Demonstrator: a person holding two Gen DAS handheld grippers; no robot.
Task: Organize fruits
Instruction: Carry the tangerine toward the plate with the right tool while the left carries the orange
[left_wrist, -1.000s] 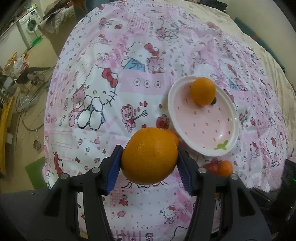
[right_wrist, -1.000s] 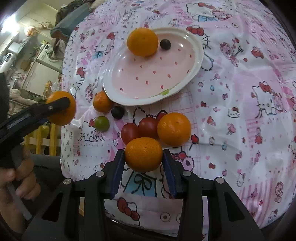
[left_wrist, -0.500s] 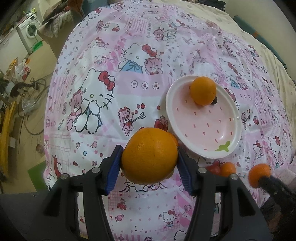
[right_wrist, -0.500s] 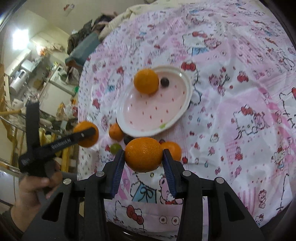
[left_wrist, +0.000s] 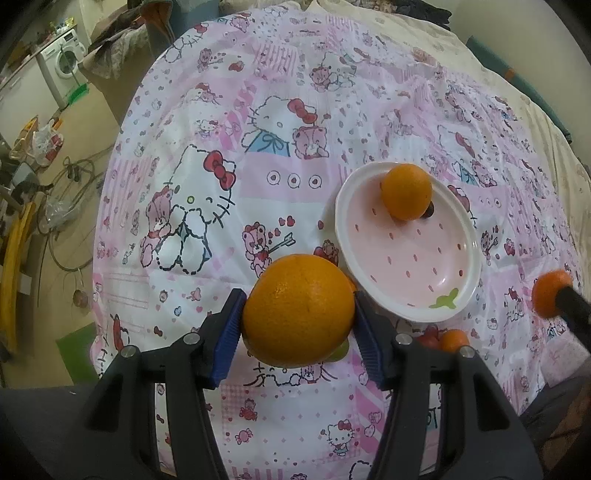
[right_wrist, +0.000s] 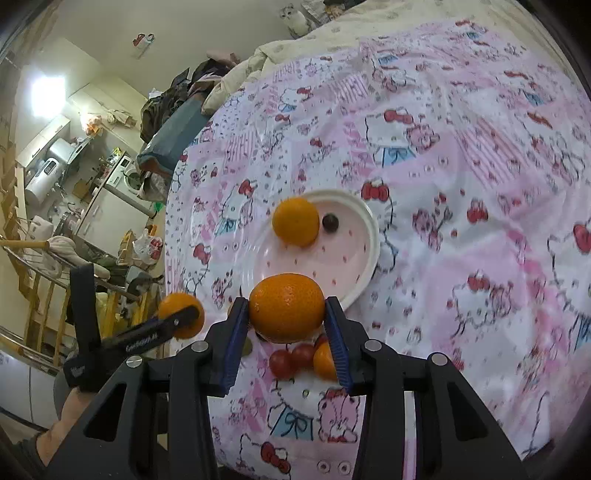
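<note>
My left gripper (left_wrist: 298, 320) is shut on a large orange (left_wrist: 298, 311), held above the pink cartoon cloth. My right gripper (right_wrist: 287, 322) is shut on a smaller orange (right_wrist: 287, 313), lifted over the near rim of the white plate (right_wrist: 364, 266). On that plate (left_wrist: 461, 295) lie another orange (left_wrist: 406, 192) and a dark round fruit (right_wrist: 330, 222). Two red tomatoes (right_wrist: 291, 360) and one more orange (right_wrist: 323, 362) lie on the cloth under my right gripper. From the left wrist view the right gripper's orange (left_wrist: 549, 293) shows at the right edge. In the right wrist view the left gripper's orange (right_wrist: 181, 314) shows at the left, over a hand (right_wrist: 59, 424).
The cloth (left_wrist: 258, 110) covers a bed whose left edge drops to a cluttered floor with cables (left_wrist: 66, 177) and a washing machine (left_wrist: 64, 61). A small orange (left_wrist: 453, 340) and a greenish fruit (left_wrist: 338, 352) lie near the plate's front rim.
My right gripper has risen with its orange away from the fruit pile and tilted up toward the plate. The left gripper has held still with its orange.
</note>
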